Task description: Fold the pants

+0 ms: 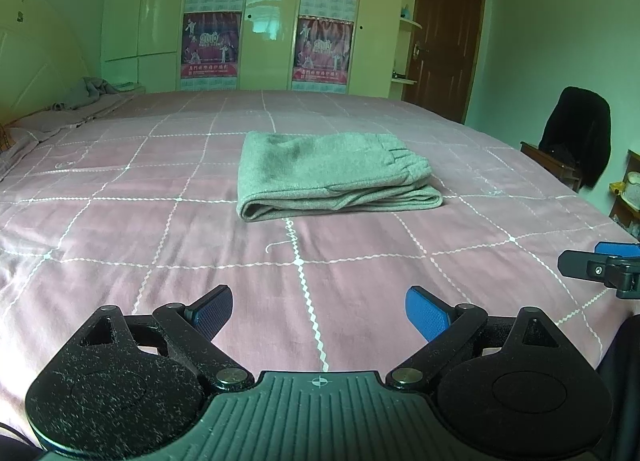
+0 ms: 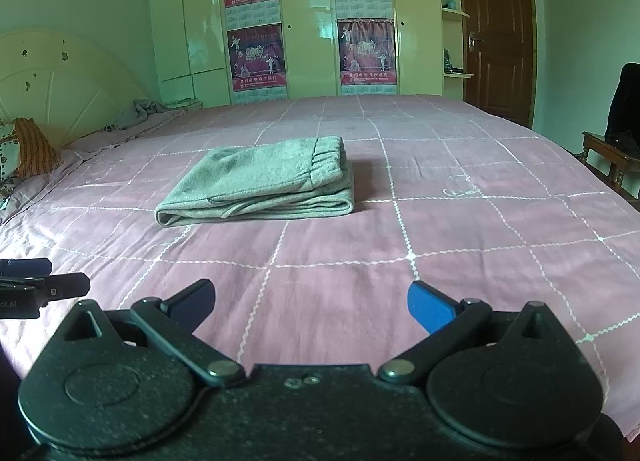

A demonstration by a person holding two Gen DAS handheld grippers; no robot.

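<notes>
Grey pants (image 1: 332,173) (image 2: 264,181) lie folded into a compact stack on the pink checked bed, the elastic waistband on top toward the right. My left gripper (image 1: 319,315) hovers over the bed's near part, well short of the pants, jaws wide apart with nothing between them. My right gripper (image 2: 311,307) is likewise open and empty, a similar distance back from the stack. In the left wrist view the right gripper's fingers (image 1: 600,265) show at the right edge. In the right wrist view the left gripper's fingers (image 2: 44,285) show at the left edge.
The bed sheet (image 1: 160,221) spreads wide around the pants. A crumpled blanket (image 1: 92,93) and pillows (image 2: 24,149) lie by the headboard at the left. A wardrobe with posters (image 1: 256,17) stands behind the bed. A chair with a dark garment (image 1: 576,137) is at the right.
</notes>
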